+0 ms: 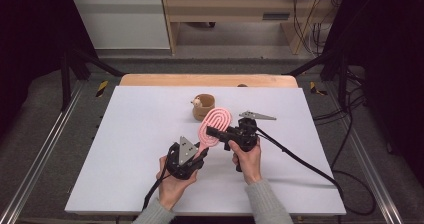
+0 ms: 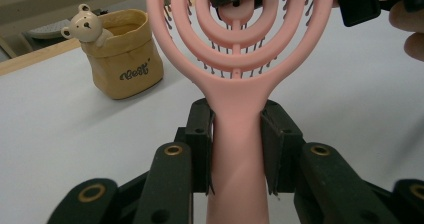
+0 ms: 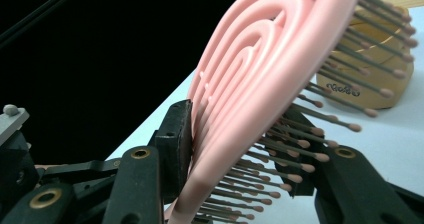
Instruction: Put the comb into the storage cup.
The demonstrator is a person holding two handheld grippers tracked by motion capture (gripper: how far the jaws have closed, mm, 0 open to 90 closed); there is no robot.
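Both tongs hold one pink hairbrush (image 1: pixel 214 124) above the white surface (image 1: pixel 125 149). Left tongs (image 2: pixel 236 149) pinch its handle from both sides, so the looped head stands free. Right tongs (image 3: pixel 240 149) clamp that head across its back and bristles, likely to steady or take it over. A tan bear pouch (image 1: pixel 203 106) sits just beyond, perhaps its destination.

hairbrush (image 2: pixel 235 84) top cropped in left gripper view — cup (image 3: pixel 385 79) behind bristles

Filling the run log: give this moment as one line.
left gripper: shut on hairbrush handle | right gripper: shut on brush head | bear pouch: untouched behind
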